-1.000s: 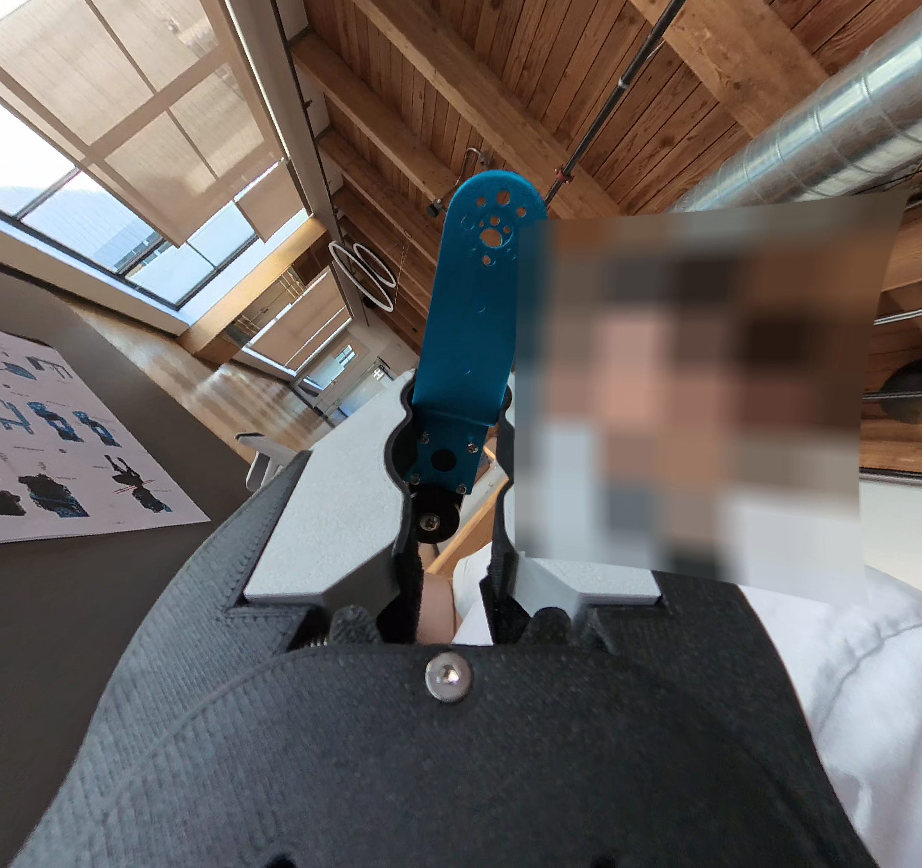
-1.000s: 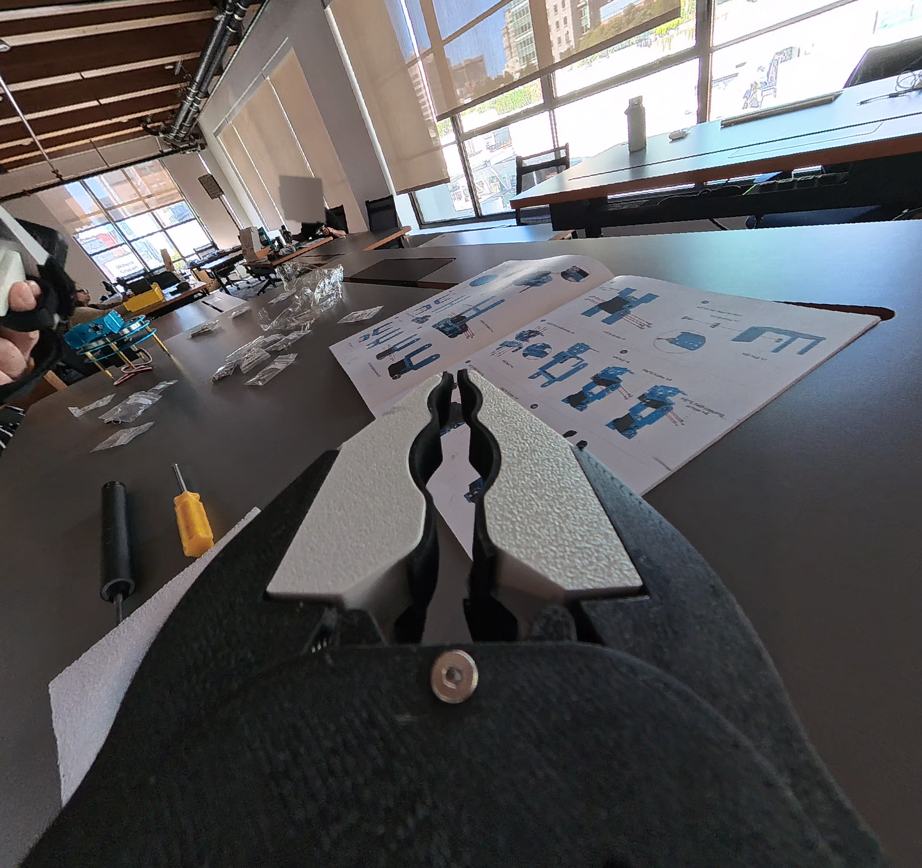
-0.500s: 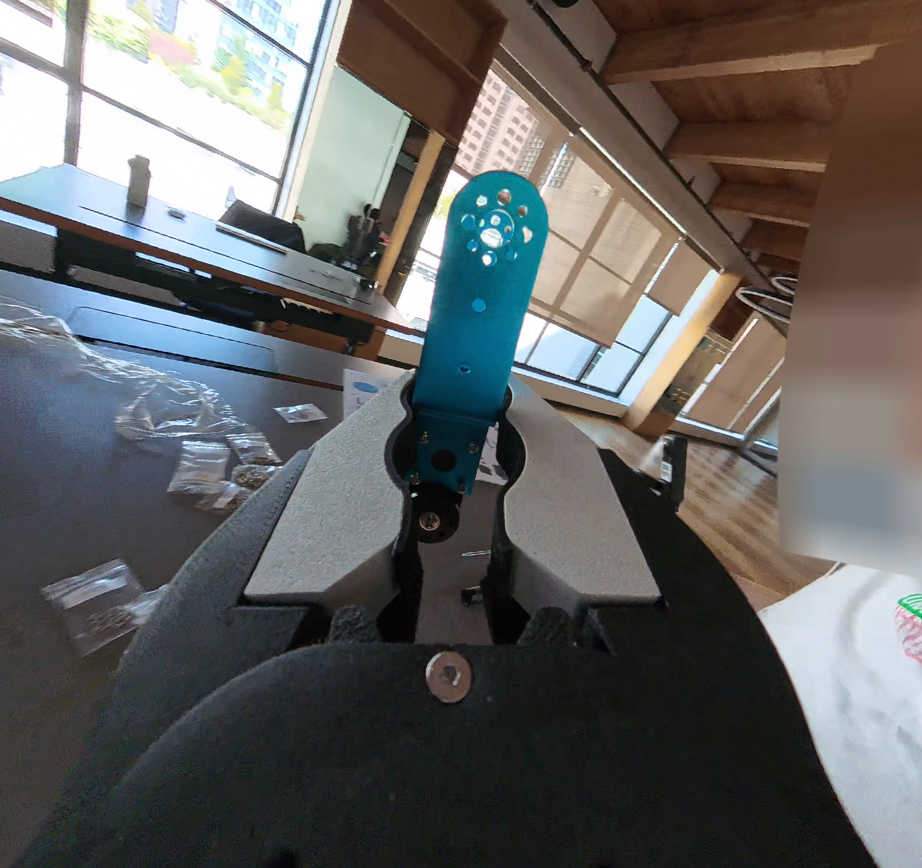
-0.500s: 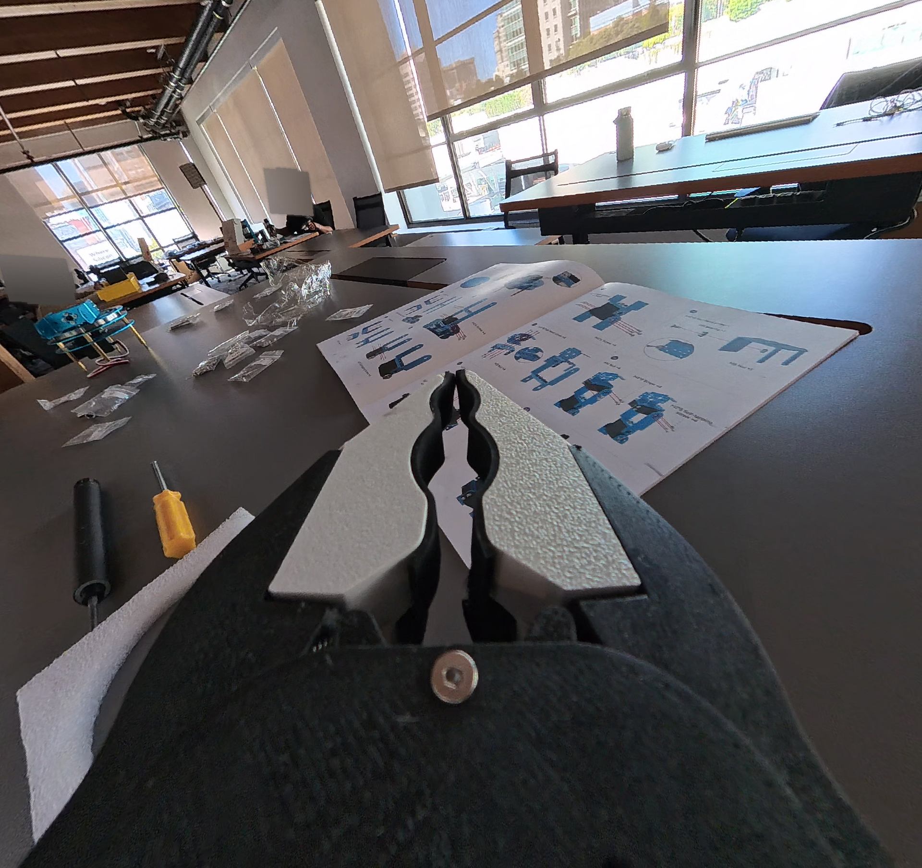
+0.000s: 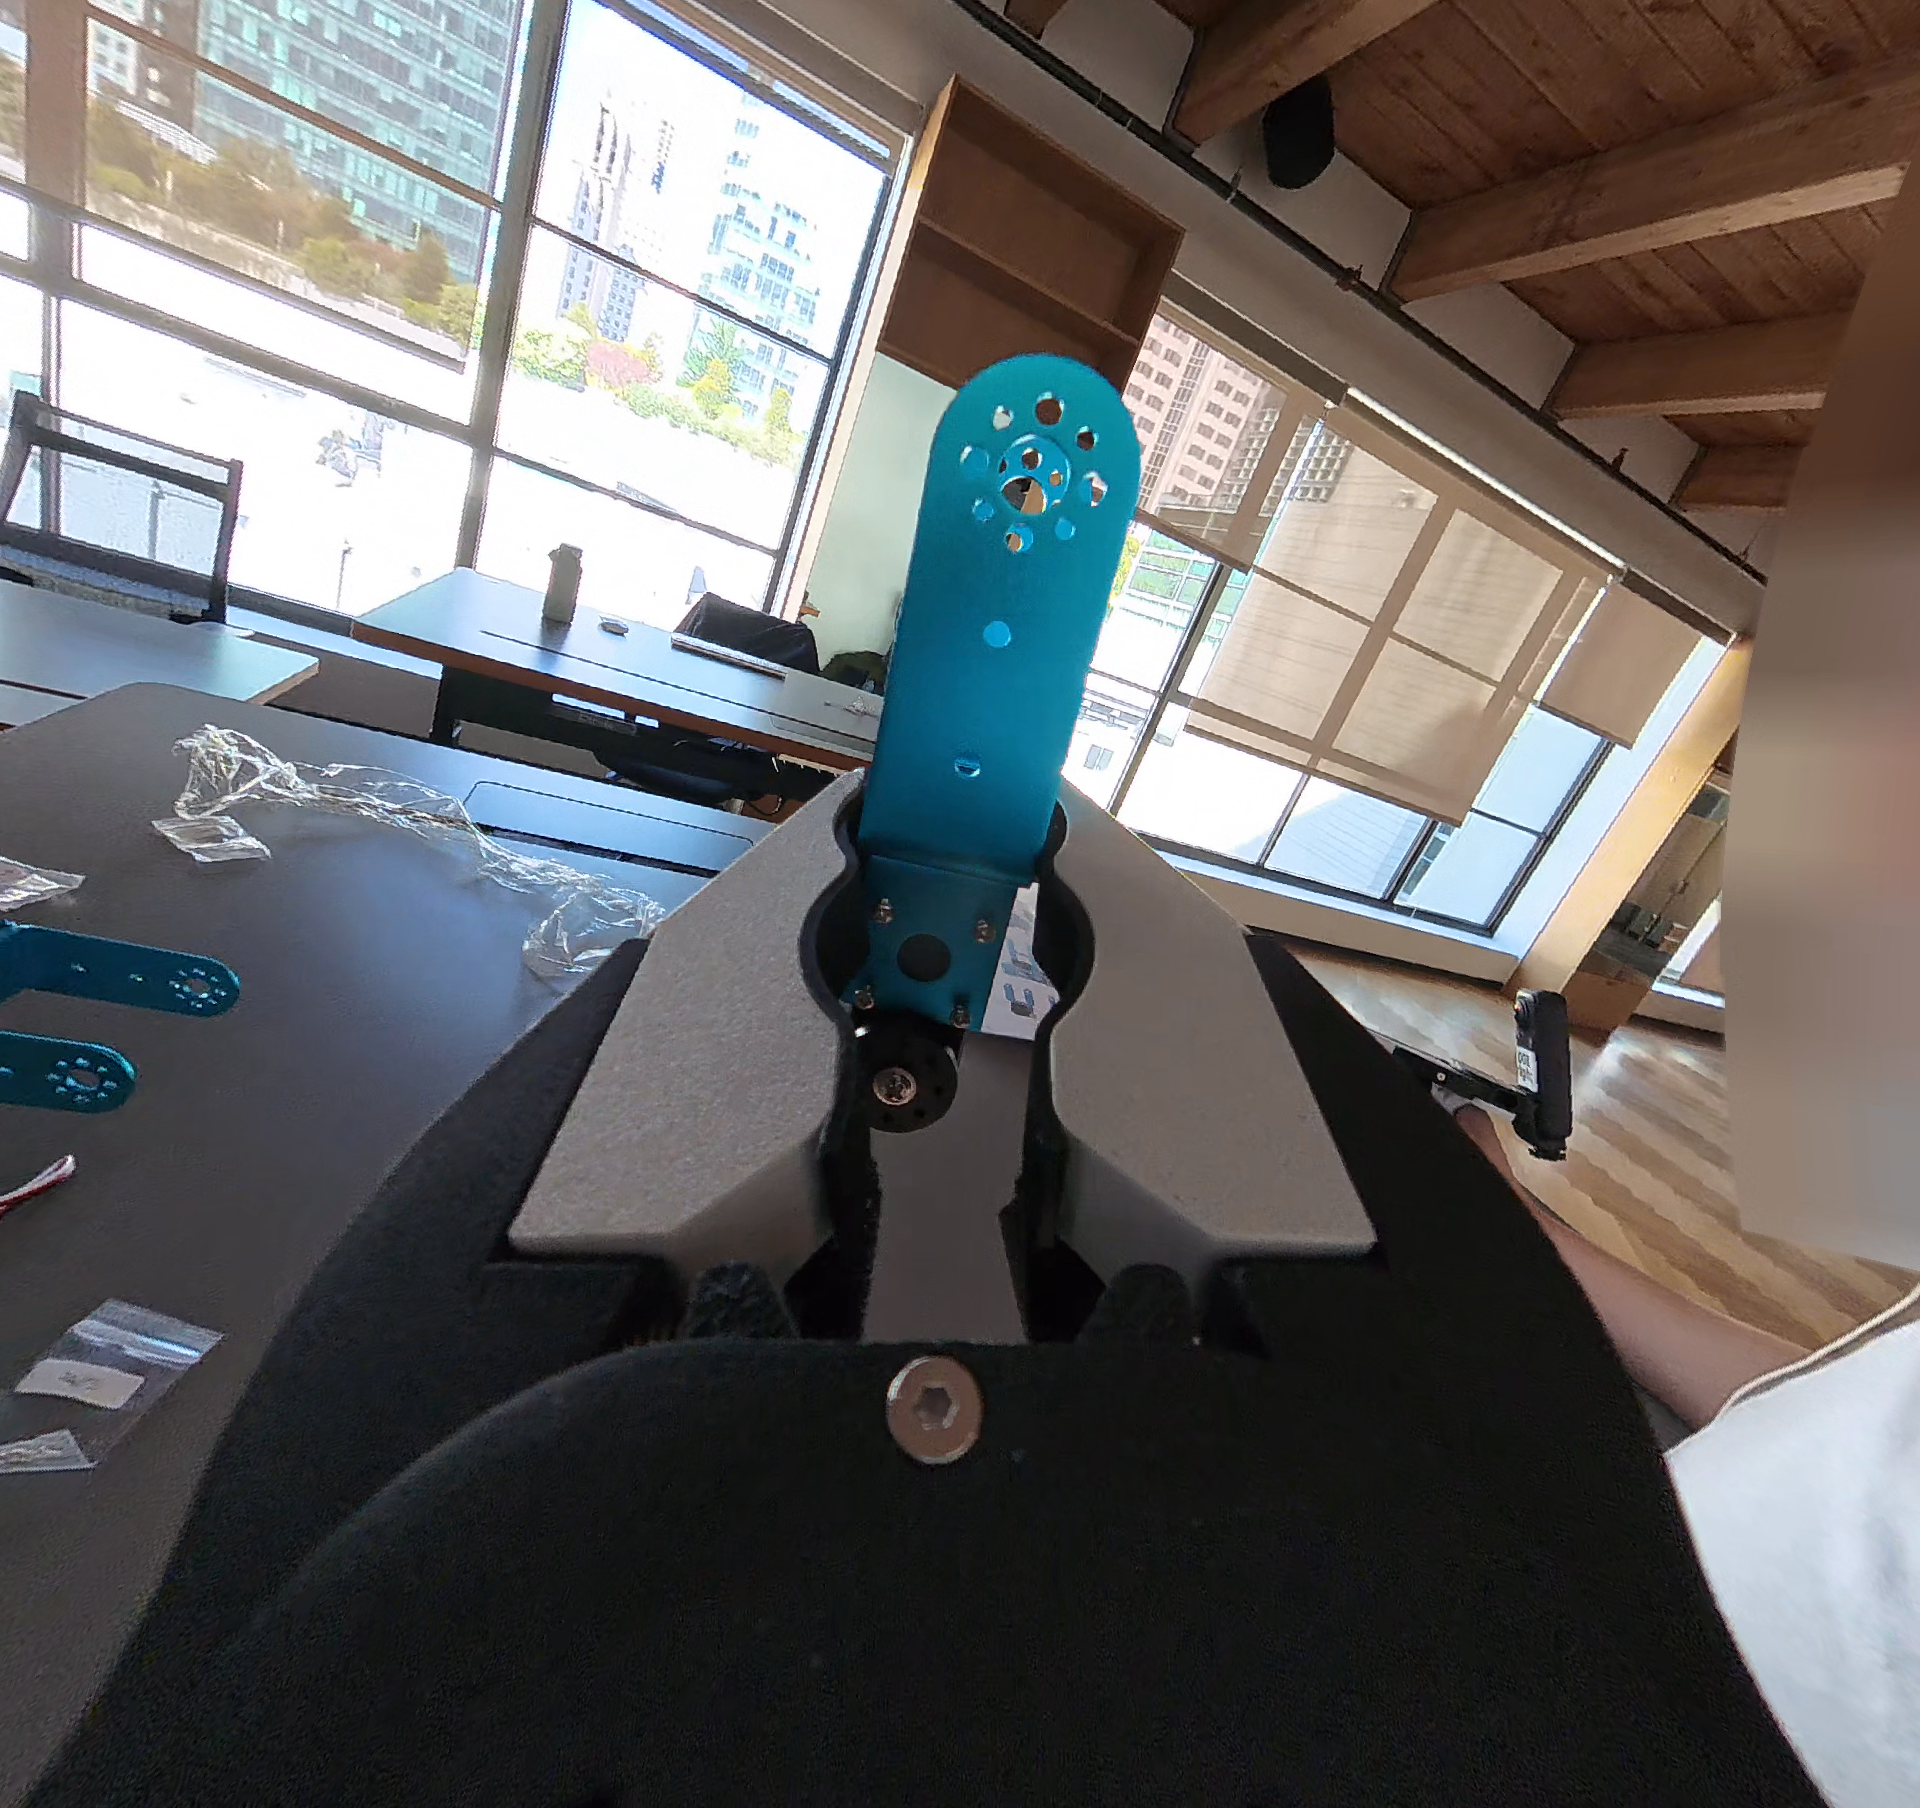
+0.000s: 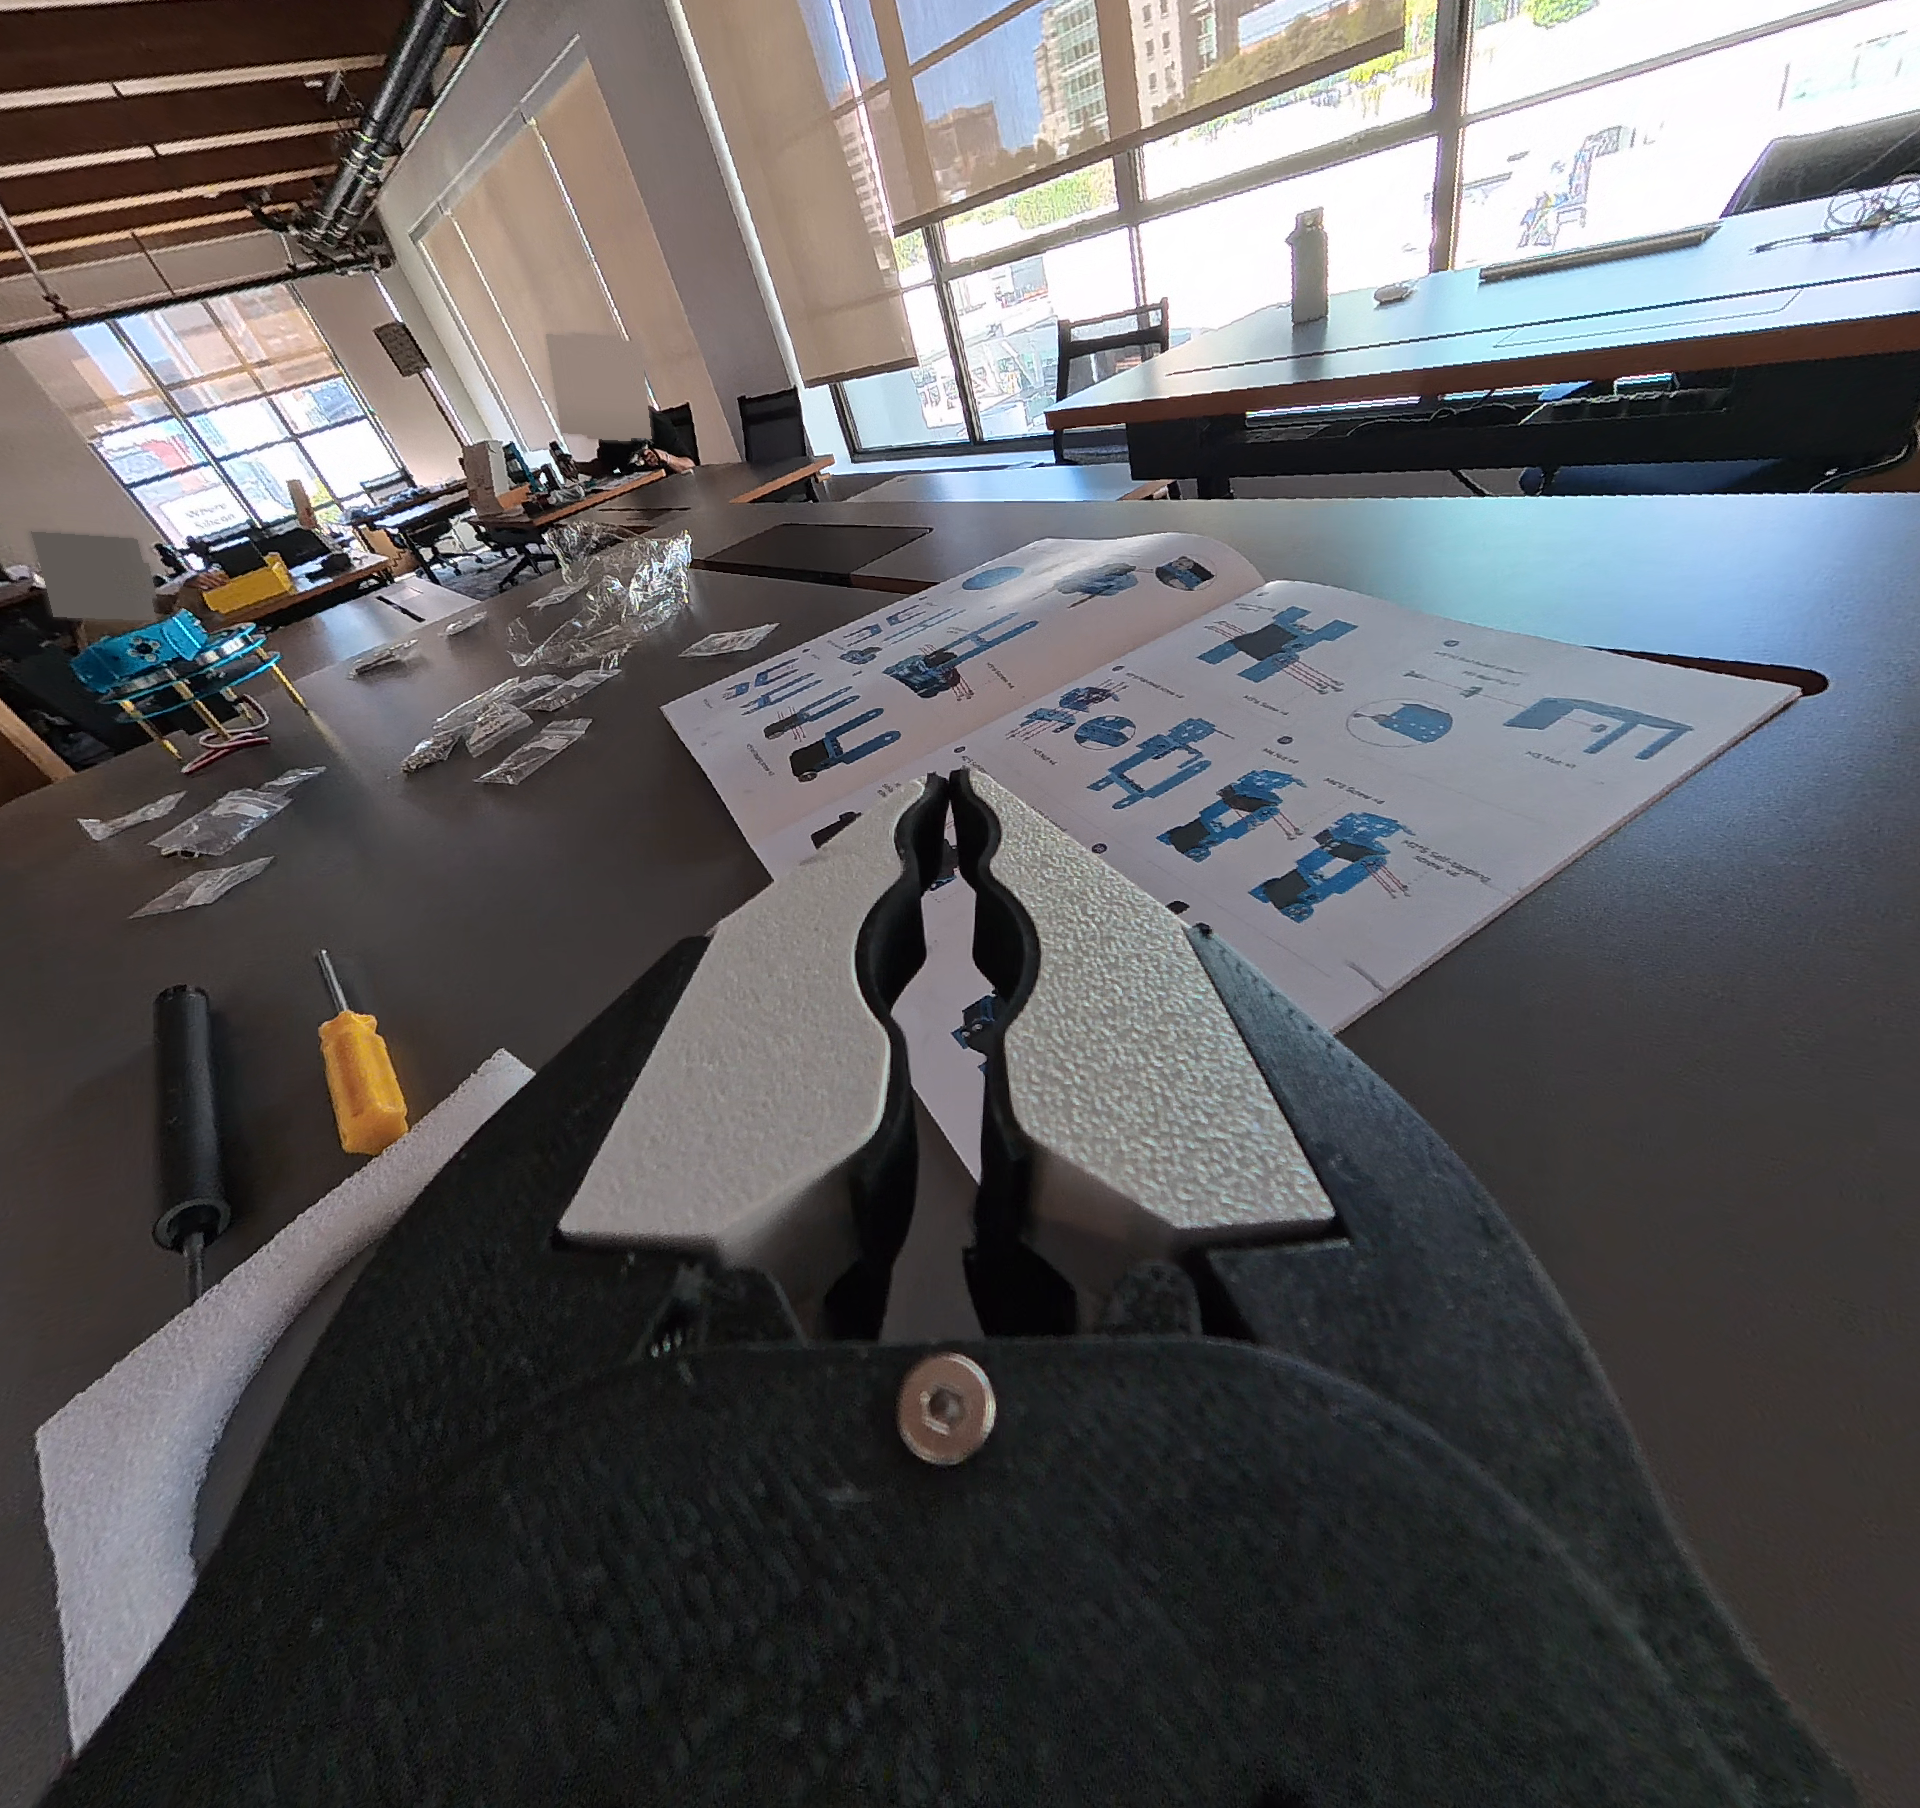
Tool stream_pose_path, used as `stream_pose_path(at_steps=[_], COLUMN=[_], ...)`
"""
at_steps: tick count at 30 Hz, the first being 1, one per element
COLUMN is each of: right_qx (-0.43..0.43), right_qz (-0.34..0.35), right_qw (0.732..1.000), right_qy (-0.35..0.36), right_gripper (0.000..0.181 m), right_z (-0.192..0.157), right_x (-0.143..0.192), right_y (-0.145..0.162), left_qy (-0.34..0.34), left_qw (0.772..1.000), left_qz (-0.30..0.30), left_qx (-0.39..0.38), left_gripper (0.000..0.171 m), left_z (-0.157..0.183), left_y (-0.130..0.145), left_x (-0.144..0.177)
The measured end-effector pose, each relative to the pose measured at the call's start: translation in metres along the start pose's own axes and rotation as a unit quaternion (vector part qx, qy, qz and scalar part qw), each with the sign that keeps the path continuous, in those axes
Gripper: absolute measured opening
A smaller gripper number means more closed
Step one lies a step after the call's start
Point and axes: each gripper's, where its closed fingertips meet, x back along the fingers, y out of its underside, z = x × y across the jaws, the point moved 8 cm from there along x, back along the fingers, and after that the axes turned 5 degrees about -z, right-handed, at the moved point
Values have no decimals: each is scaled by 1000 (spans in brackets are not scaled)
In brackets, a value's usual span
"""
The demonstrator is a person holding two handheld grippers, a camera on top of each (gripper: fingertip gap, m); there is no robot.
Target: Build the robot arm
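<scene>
The left gripper [image 5: 951,854] clamps a blue perforated bracket [image 5: 1003,636] upright at 12 o'clock; two loose blue brackets [image 5: 114,979] lie at 9. The right gripper [image 6: 954,792], jaws closed on nothing, hovers over an open printed manual [image 6: 1299,719]; a yellow screwdriver [image 6: 358,1083] lies at 9

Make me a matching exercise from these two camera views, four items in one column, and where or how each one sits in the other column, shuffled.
1. blue bracket
2. yellow screwdriver
3. open booklet
4. right claw

A. lying flat beyond the shut claw
B. shut, holding nothing
C. clamped upright in the left claw
D. on the table beside a black-handled tool

Pairs: 1-C, 2-D, 3-A, 4-B
</scene>
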Motion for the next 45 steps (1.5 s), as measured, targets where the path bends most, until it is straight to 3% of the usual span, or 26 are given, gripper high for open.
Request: stream_pose_path(at_steps=[19, 30, 37, 45], right_qx=[11, 9, 18, 103], right_qz=[-5, 7, 0, 32], right_qw=[1000, 1000, 1000, 993], right_qy=[-12, 6, -4, 38], right_gripper=[0, 0, 0, 6], right_z=[-4, -2, -3, -8], right_x=[-1, -1, -2, 5], right_y=[1, -1, 0, -9], left_qy=[-11, 41, 88, 190], left_qw=[998, 996, 986, 951], left_qz=[-58, -81, -140, -224], left_qx=[0, -5, 13, 98], left_gripper=[26, 26, 26, 26], left_z=[16, 22, 30, 43], left_y=[21, 35, 69, 142], left_x=[-49, -82, -127, -200])
